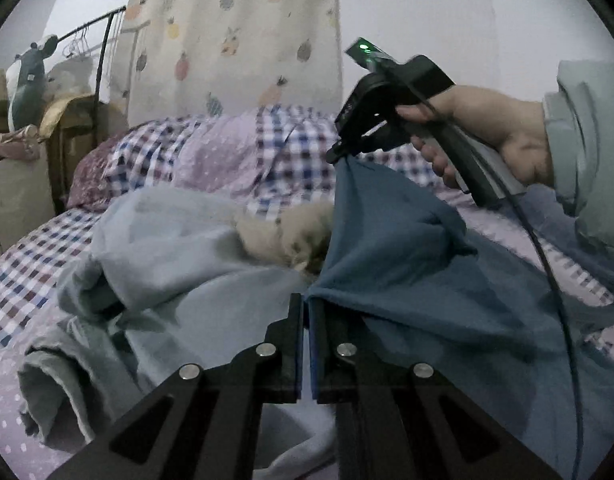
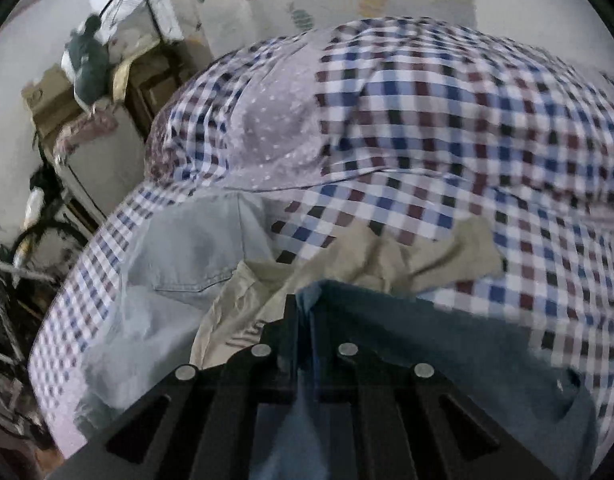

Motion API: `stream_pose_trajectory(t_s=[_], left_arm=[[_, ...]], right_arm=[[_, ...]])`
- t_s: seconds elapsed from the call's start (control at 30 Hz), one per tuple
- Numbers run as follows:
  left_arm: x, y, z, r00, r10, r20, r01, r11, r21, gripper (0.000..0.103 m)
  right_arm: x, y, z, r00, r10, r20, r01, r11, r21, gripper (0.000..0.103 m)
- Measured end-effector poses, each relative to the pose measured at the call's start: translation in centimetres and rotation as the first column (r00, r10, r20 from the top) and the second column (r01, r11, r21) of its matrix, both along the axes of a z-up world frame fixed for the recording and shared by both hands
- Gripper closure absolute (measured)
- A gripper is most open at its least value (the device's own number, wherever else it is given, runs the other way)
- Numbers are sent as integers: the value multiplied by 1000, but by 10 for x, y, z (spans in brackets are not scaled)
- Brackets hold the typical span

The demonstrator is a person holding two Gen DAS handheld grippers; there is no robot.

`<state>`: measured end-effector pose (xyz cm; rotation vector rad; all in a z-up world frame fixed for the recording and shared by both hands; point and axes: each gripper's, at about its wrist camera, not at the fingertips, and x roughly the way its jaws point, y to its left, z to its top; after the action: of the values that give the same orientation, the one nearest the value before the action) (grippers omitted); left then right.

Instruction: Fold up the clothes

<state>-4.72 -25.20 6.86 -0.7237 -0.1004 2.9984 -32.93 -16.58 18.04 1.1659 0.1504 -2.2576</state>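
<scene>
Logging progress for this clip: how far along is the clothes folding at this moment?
Early. Nothing looks folded yet: the light blue garment and the beige garment lie crumpled on the checked bedding. In hand: the dark blue garment, pinched by both the left gripper and the right gripper, lifted between them. Left: folding it, then the other pieces.

No readable text showing anywhere. Dark printed marks appearing on beige garment [image 2: 243, 330] beside gripper finger, partly hidden, too blurred for reading. Small tag hanging on grey plush toy [image 1: 29, 76], too small for reading. No brands, numbers, signs.
</scene>
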Motion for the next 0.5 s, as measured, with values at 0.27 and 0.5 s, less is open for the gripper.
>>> stream_pose_trajectory(t_s=[0.27,0.5], left_arm=[[-24,1,-26,985,-56,161,57,998,-1,101],[-18,-23,-27,976,-93,197,63,986,156,54]], right_arm=[[-26,-24,-69,991,-45,123,27,989,144,96],[20,40,2,999,35,21,-34,998,-46,47]])
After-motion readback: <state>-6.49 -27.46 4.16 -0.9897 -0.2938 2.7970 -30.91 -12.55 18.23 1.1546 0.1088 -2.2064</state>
